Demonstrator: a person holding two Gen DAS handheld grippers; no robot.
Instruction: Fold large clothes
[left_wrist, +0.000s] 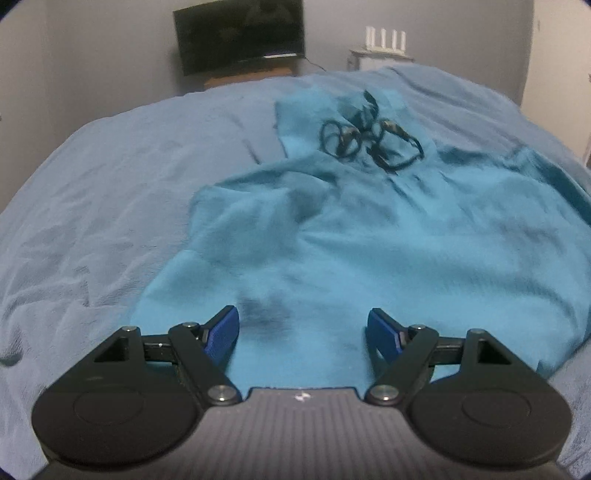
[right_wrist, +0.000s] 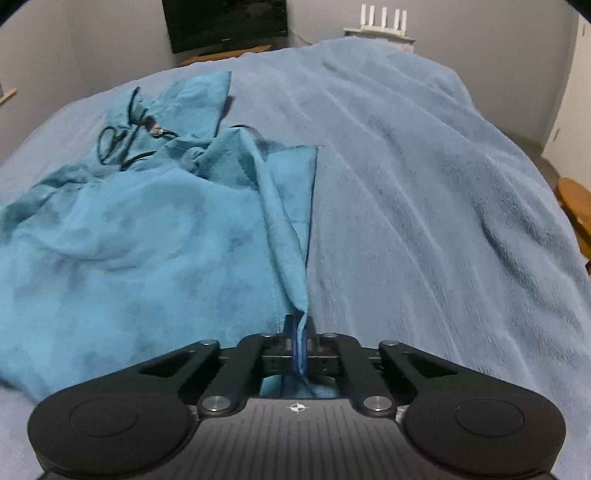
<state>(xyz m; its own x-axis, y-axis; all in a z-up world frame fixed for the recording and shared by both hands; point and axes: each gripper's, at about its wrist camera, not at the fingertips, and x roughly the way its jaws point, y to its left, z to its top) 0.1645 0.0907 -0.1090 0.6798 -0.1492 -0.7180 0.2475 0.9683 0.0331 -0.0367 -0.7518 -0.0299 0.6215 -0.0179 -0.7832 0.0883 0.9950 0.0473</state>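
Observation:
A large teal garment (left_wrist: 351, 229) lies rumpled on the bed, with black drawstrings (left_wrist: 369, 136) coiled near its far end. My left gripper (left_wrist: 302, 326) is open and empty, hovering over the garment's near hem. In the right wrist view the garment (right_wrist: 129, 240) fills the left half, its drawstrings (right_wrist: 125, 140) at the far left. My right gripper (right_wrist: 298, 343) is shut on the garment's right edge, and a fold of cloth (right_wrist: 288, 229) is drawn taut from the jaws up towards the far end.
A light blue blanket (left_wrist: 110, 184) covers the whole bed and also fills the right of the right wrist view (right_wrist: 424, 203). A dark TV (left_wrist: 240, 33) and a white router (left_wrist: 386, 38) stand beyond the bed. A wooden piece (right_wrist: 574, 199) is at the right bedside.

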